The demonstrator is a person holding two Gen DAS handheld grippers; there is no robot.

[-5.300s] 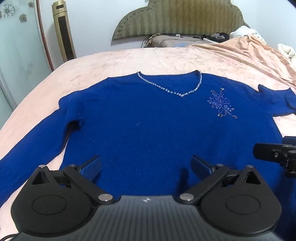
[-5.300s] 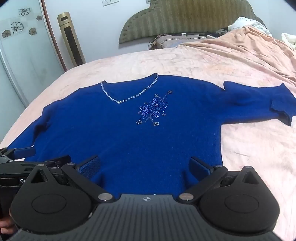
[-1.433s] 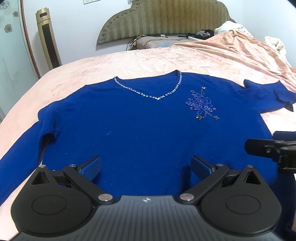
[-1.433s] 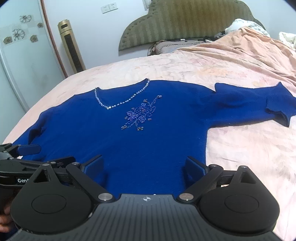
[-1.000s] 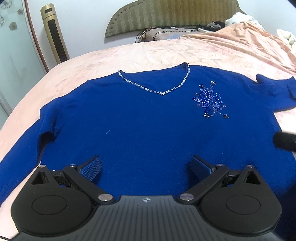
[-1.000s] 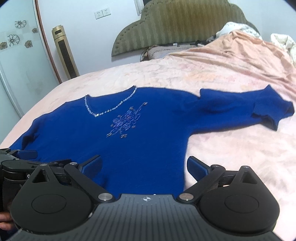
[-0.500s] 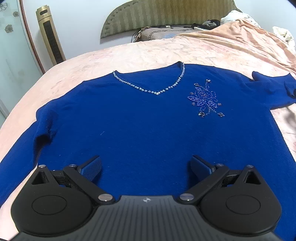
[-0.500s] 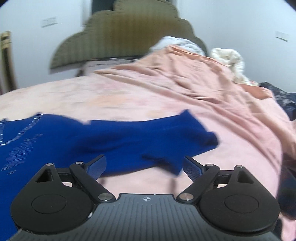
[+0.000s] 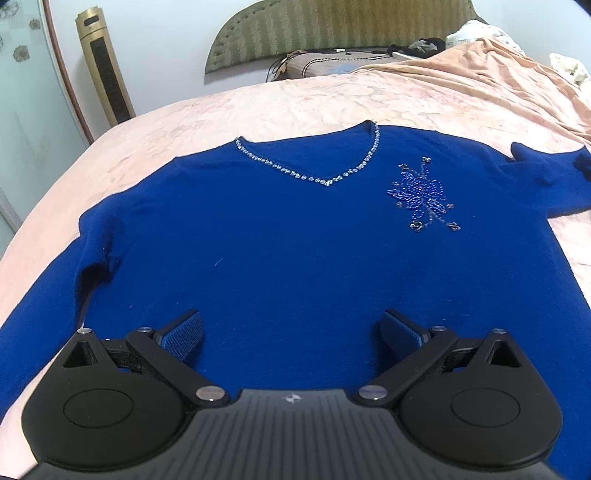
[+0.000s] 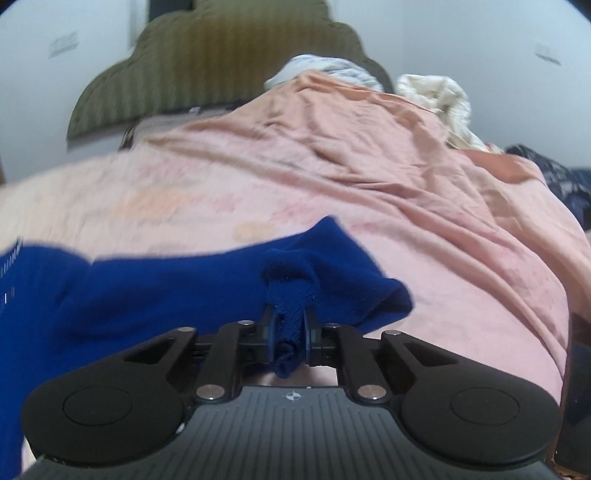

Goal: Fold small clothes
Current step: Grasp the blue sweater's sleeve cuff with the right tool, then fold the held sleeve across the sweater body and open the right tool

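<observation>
A royal-blue sweater (image 9: 280,240) lies face up and spread flat on the pink bedspread (image 9: 258,107), with a beaded V-neck (image 9: 325,181) and a beaded flower (image 9: 421,195) on the chest. My left gripper (image 9: 291,328) hovers open over the sweater's lower hem, nothing between its fingers. In the right wrist view the sweater's sleeve (image 10: 184,280) stretches across the bed, and my right gripper (image 10: 290,317) is closing its jaws on a bunched fold of the sleeve cuff (image 10: 290,295), which is pinched between the pads.
A padded olive headboard (image 9: 332,33) and a pillow (image 9: 325,62) stand at the far end. A rumpled pink quilt (image 10: 369,147) and white bedding (image 10: 436,96) pile up at the right. A gold tower fan (image 9: 105,70) stands left of the bed.
My right gripper swung right from the sweater's hem to the sleeve end and went from wide open to pinching the cuff. My left gripper stayed open over the hem.
</observation>
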